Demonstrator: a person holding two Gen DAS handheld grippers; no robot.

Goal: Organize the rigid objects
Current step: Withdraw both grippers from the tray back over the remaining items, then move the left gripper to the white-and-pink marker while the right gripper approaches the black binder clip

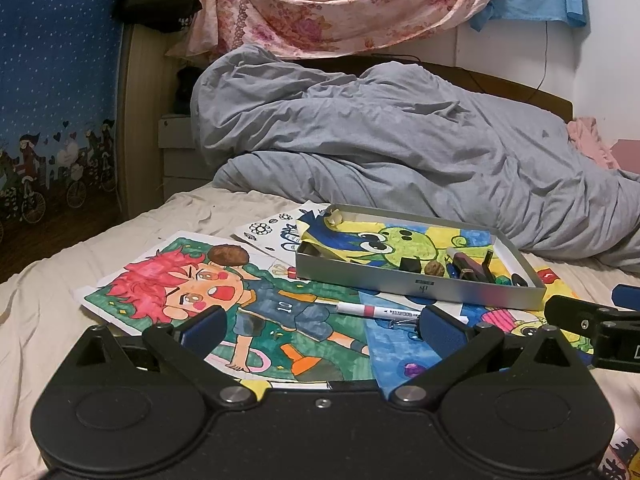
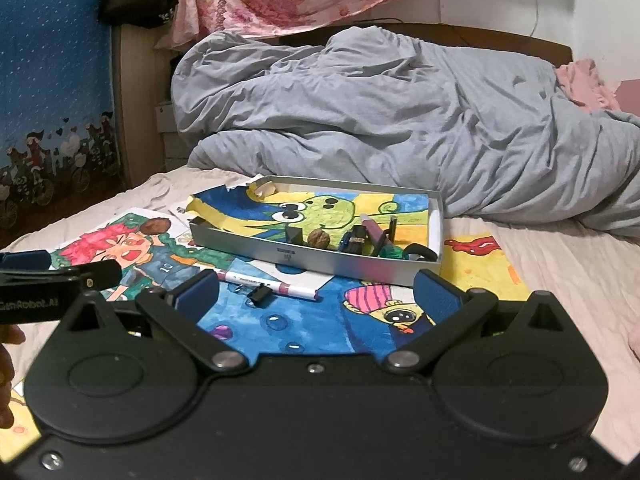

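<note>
- Left gripper (image 1: 320, 326) and right gripper (image 2: 316, 292) are hovering wide apart, holding nothing.
- Flat metal tray (image 2: 320, 258) is sitting on paper drawings (image 2: 248, 316); a slim marker (image 2: 272, 283) is lying just beside its front wall.

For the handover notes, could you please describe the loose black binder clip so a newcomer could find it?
Start at the grey metal tray on the bed's drawings. Just in front of its near wall lies a white marker. The binder clip lies against the marker's near side on blue paper, small, black, the only clip outside the tray.
</note>
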